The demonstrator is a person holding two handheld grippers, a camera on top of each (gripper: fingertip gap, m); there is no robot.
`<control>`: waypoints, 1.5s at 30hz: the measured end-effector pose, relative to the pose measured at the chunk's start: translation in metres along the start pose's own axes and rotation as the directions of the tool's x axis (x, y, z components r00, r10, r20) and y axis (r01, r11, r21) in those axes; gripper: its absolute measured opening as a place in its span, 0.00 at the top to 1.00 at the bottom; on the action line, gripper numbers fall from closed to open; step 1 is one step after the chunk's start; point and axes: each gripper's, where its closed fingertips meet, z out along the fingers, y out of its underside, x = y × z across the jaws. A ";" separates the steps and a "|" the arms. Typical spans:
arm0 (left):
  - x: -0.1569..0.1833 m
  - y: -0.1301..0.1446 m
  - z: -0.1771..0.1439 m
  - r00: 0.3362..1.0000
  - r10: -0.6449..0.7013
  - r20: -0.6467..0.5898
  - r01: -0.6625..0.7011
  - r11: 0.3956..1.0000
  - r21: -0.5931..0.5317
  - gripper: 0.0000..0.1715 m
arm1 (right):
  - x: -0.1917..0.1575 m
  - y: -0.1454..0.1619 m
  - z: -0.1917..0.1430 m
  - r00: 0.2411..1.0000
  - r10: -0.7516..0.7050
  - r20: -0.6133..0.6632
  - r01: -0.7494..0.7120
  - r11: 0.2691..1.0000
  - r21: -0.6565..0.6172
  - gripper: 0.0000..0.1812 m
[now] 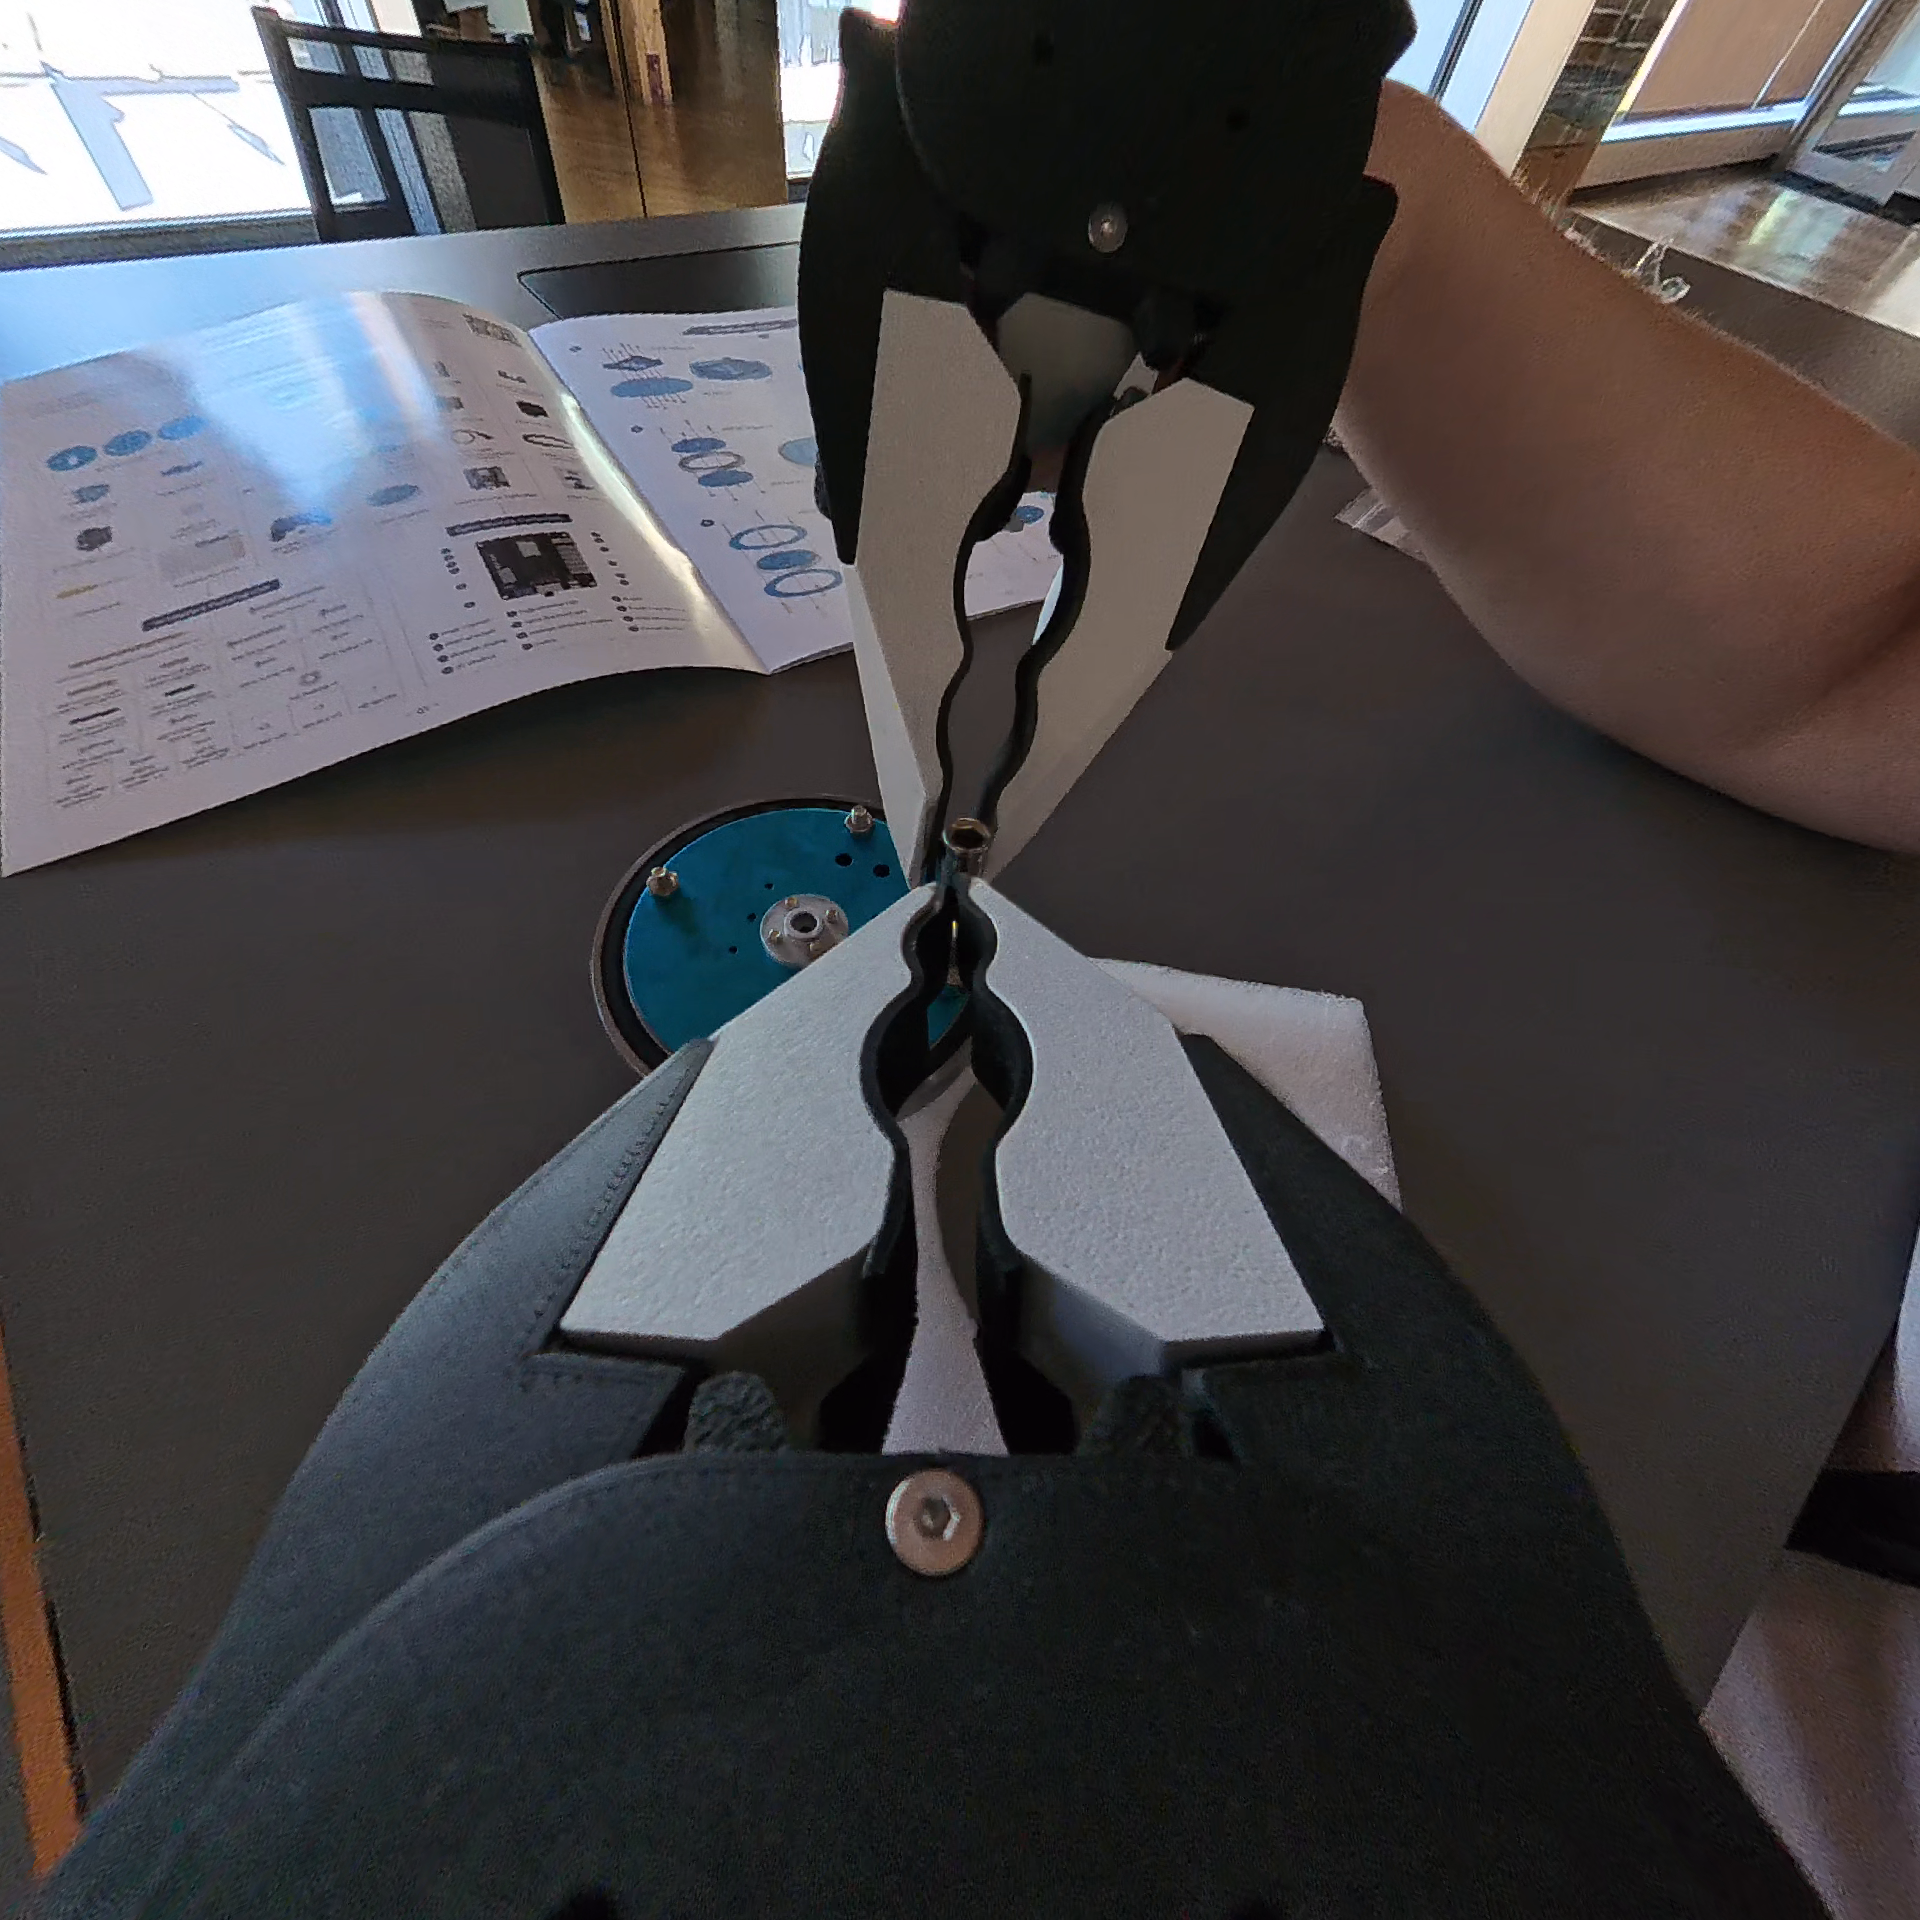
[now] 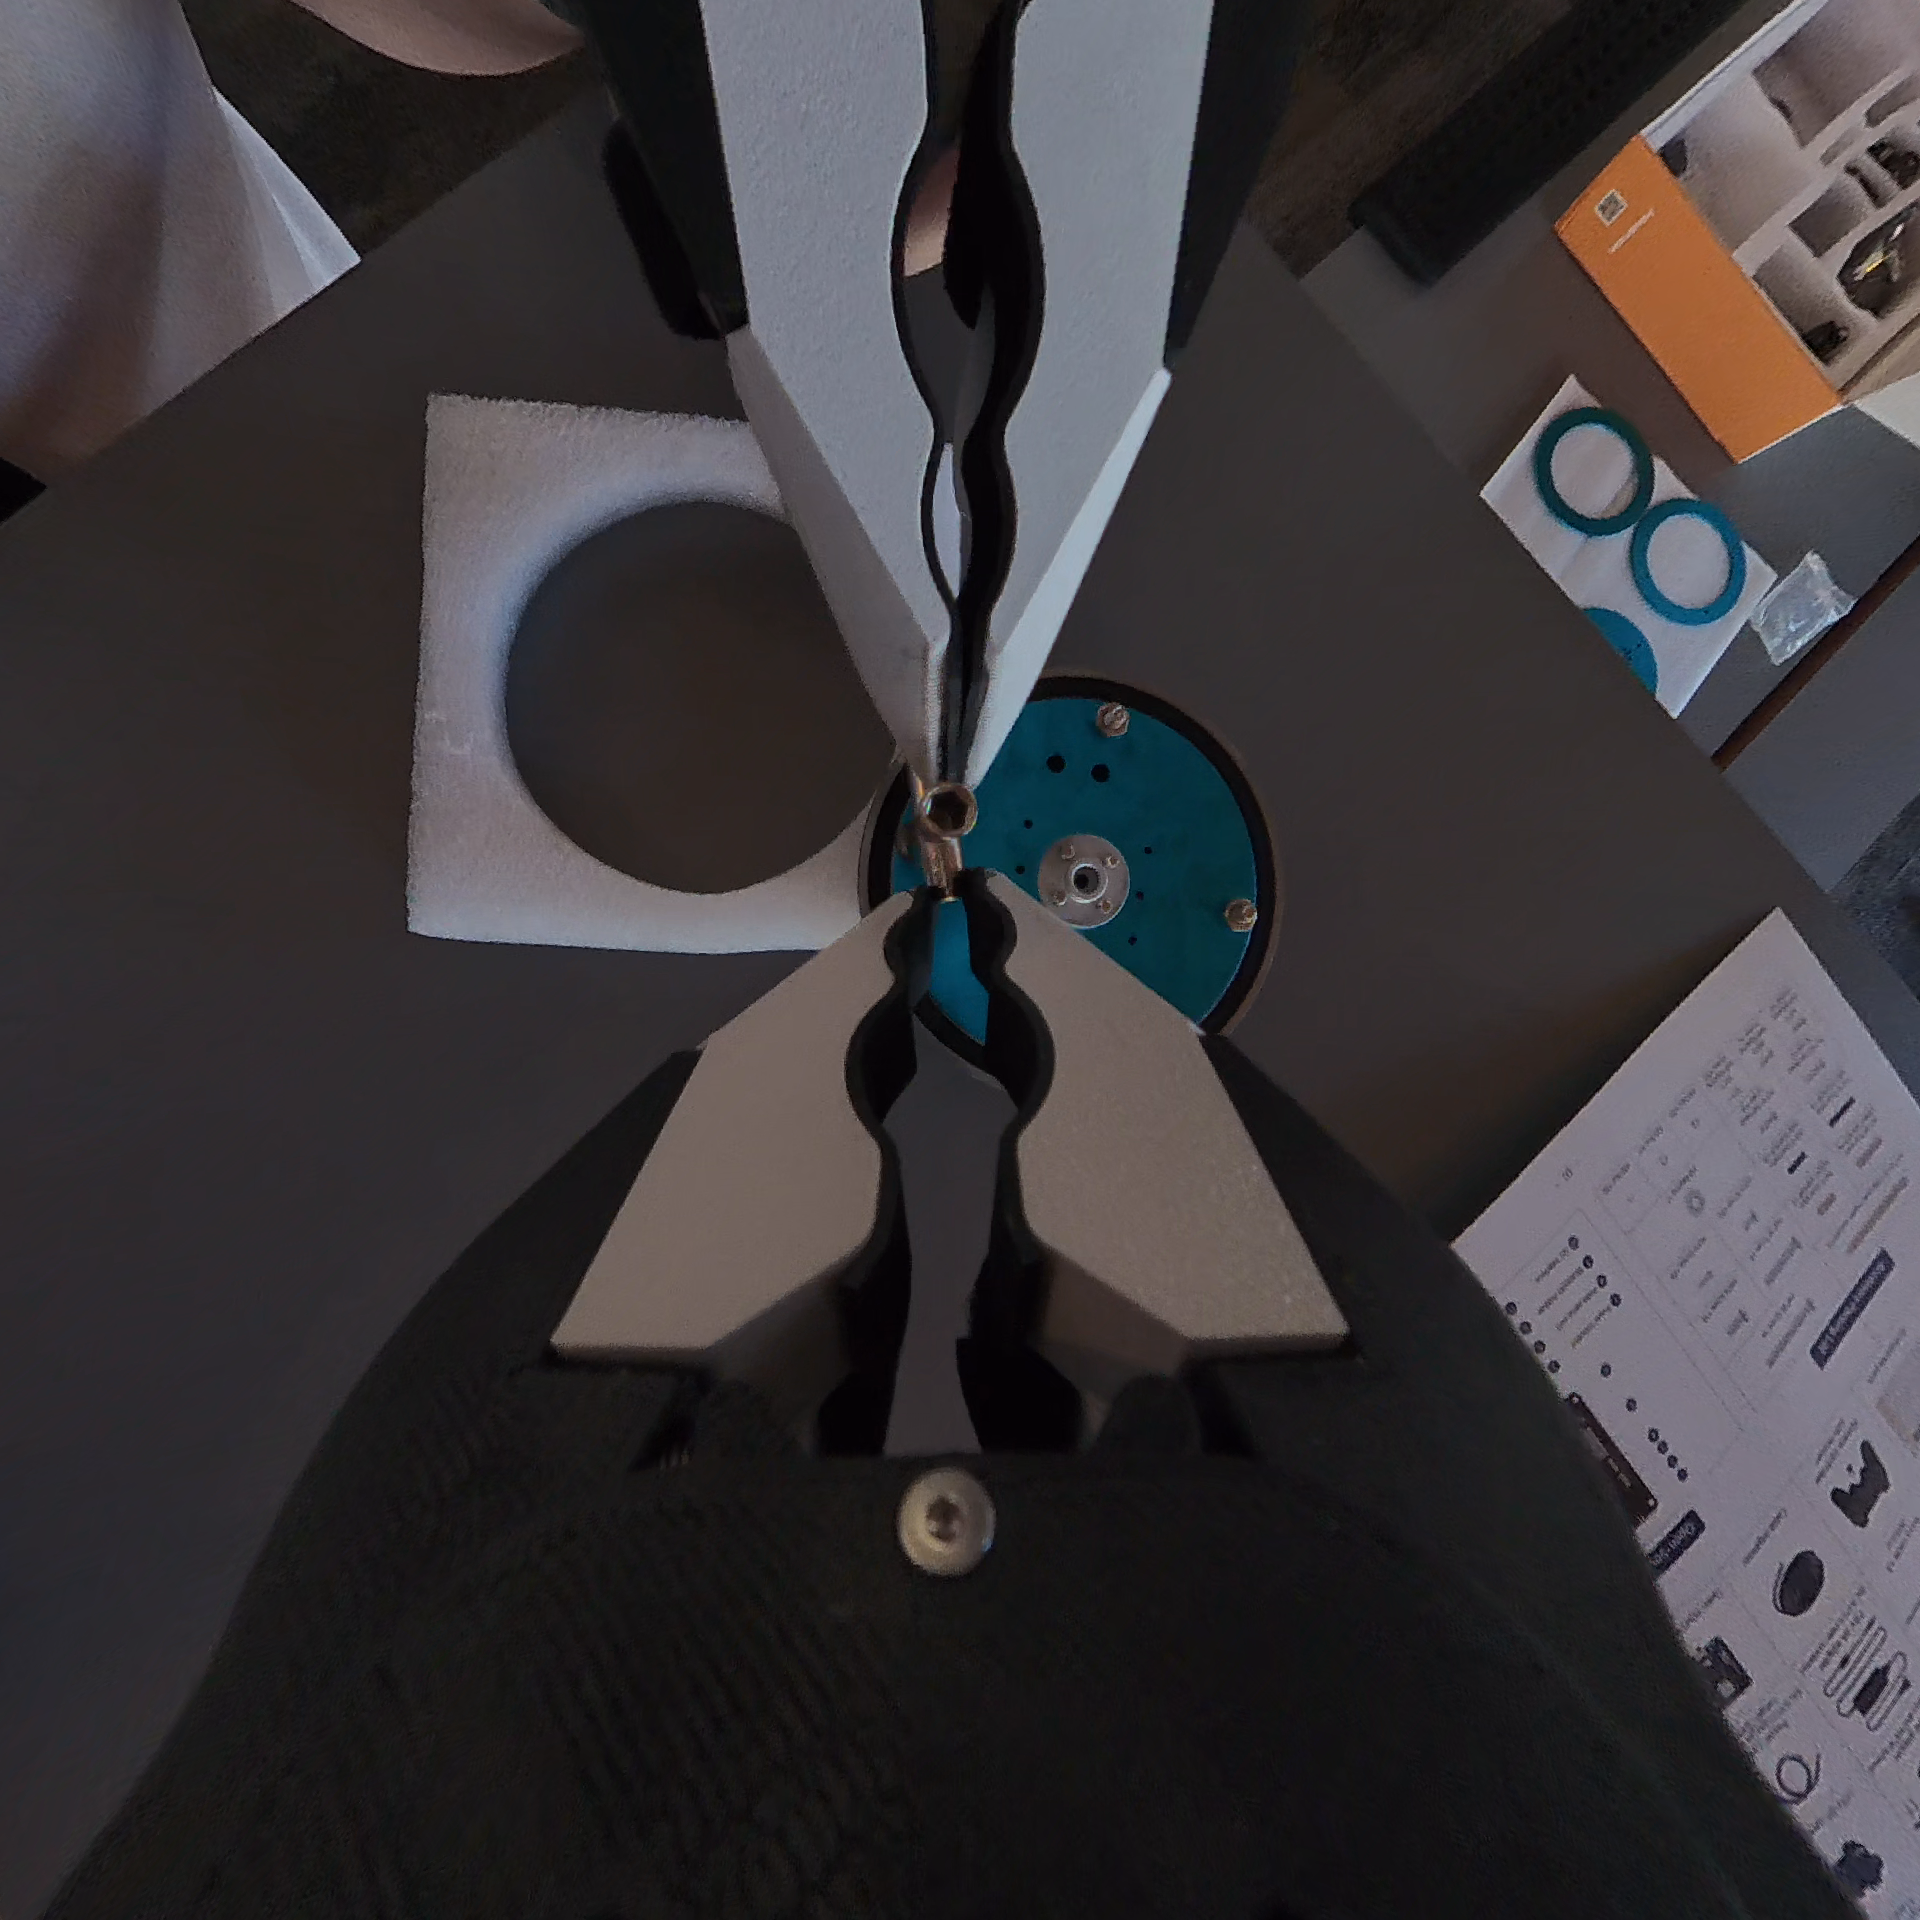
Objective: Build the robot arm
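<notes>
A blue disc point(image 1: 727, 935) with a silver hub point(image 1: 800, 928) lies on the dark table point(image 1: 312, 1039). Two brass standoffs point(image 1: 662, 883) stand on it. My two grippers meet tip to tip over the disc's edge. My right gripper point(image 2: 943, 894) is shut on the lower end of a third brass standoff point(image 2: 945, 826). This standoff stands about upright with its open top showing. In the left wrist view the standoff point(image 1: 966, 834) sits between the right gripper's fingertips point(image 1: 925, 831). My left gripper point(image 1: 948, 891) is shut, pads together, its tips right next to the standoff.
A white foam square point(image 2: 468, 675) with a round hole lies beside the disc. An open manual point(image 1: 312, 520) lies on the table. Two blue rings point(image 2: 1688, 561), a small plastic bag point(image 2: 1803, 608) and an orange box point(image 2: 1683, 322) sit at the far right. A person's forearm point(image 1: 1610, 520) reaches in. Only a small space, under 4 cm, lies between the two pairs of fingers. The blue disc point(image 1: 727, 935) sits 5 cm or so from the ends of my right fingers. Seen from the right wrist view point(image 2: 1157, 862) as well.
</notes>
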 end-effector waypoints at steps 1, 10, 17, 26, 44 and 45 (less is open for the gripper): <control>-0.001 0.001 -0.001 1.000 -0.001 0.001 0.001 1.000 -0.007 1.00 | 0.000 0.000 0.000 1.000 -0.002 -0.001 0.002 1.000 0.001 0.97; 0.000 0.001 -0.002 1.000 -0.006 -0.015 0.006 1.000 0.000 0.91 | 0.002 0.000 0.001 1.000 0.001 -0.022 -0.001 1.000 -0.026 0.97; -0.003 0.012 0.005 0.996 0.085 0.024 -0.084 0.994 -0.068 0.97 | 0.003 0.003 0.001 0.999 0.004 -0.041 -0.006 0.999 -0.047 0.97; 0.005 0.010 -0.001 0.995 0.077 -0.060 -0.079 0.996 -0.040 0.97 | -0.006 0.004 0.001 0.997 -0.007 -0.072 0.001 0.996 -0.084 0.97; 0.001 0.011 0.001 0.994 0.092 -0.052 -0.094 0.995 -0.041 0.97 | 0.000 0.000 -0.002 0.990 0.079 -0.114 -0.084 0.995 -0.047 0.97; 0.000 0.011 0.002 0.994 0.097 -0.044 -0.099 0.994 -0.043 0.97 | 0.001 0.001 -0.002 0.988 0.096 -0.118 -0.101 0.994 -0.045 0.97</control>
